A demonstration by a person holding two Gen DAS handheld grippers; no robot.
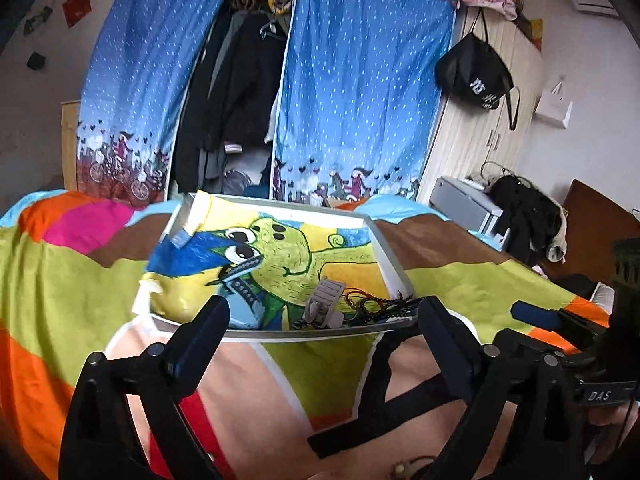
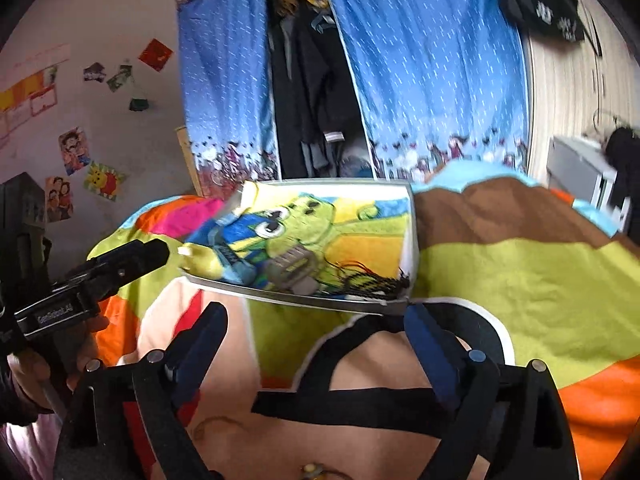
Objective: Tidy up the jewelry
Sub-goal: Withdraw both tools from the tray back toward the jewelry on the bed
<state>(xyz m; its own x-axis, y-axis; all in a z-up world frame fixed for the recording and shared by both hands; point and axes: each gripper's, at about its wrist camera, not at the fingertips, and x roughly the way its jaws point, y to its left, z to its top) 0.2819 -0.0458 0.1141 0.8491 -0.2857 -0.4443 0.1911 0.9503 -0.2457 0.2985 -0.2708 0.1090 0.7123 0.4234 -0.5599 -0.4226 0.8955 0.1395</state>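
Note:
A shallow white tray [image 1: 394,258] [image 2: 414,232] with a cartoon dinosaur picture inside lies on the bed. In it sit a grey hair claw clip [image 1: 325,300] [image 2: 294,270], a dark studded strap [image 1: 240,276] [image 2: 228,256], and a tangle of dark beaded bracelets with red cord [image 1: 374,303] [image 2: 368,278] at the near right corner. My left gripper [image 1: 322,318] is open just short of the tray's near rim, nothing between its fingers. My right gripper [image 2: 316,324] is also open at the near rim, empty. Each view shows the other gripper at its side.
A colourful cartoon bedspread [image 1: 72,280] [image 2: 520,272] covers the bed under the tray. Behind stand a blue fabric wardrobe [image 1: 360,100] with dark clothes, a pale wooden cabinet [image 1: 480,140] with a black bag [image 1: 474,76], and a wall with stickers [image 2: 72,152].

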